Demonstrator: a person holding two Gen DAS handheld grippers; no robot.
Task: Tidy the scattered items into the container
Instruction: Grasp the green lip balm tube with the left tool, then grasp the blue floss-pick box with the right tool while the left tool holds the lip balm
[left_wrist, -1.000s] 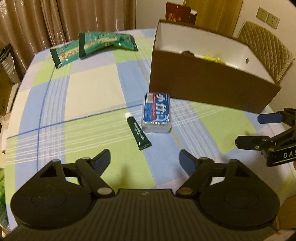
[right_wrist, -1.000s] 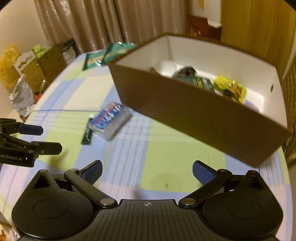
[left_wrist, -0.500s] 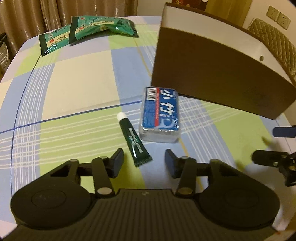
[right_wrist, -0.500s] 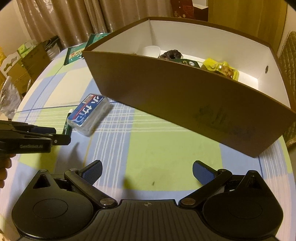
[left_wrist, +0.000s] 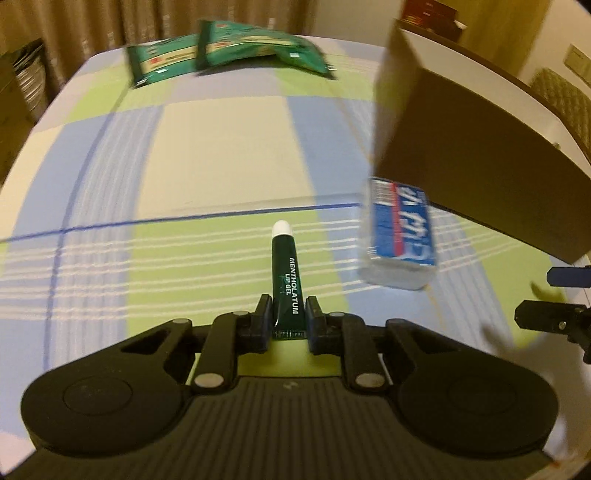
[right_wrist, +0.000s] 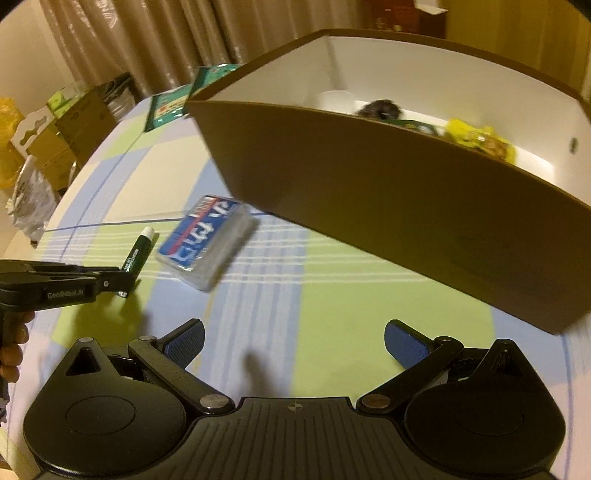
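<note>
My left gripper is shut on the crimped end of a dark green lip gel tube with a white cap, which points away from me over the checked tablecloth. The right wrist view shows the tube in that gripper. A blue tissue pack lies to the right of it, next to the brown cardboard box. My right gripper is open and empty, low over the table in front of the box. The box holds several items.
Two green snack bags lie at the far side of the table. Cartons and bags stand on the floor to the left. A padded chair stands behind the box.
My left gripper has moved forward and down and has closed on the lip gel tube. My right gripper has shifted slightly nearer the box and stays open.
</note>
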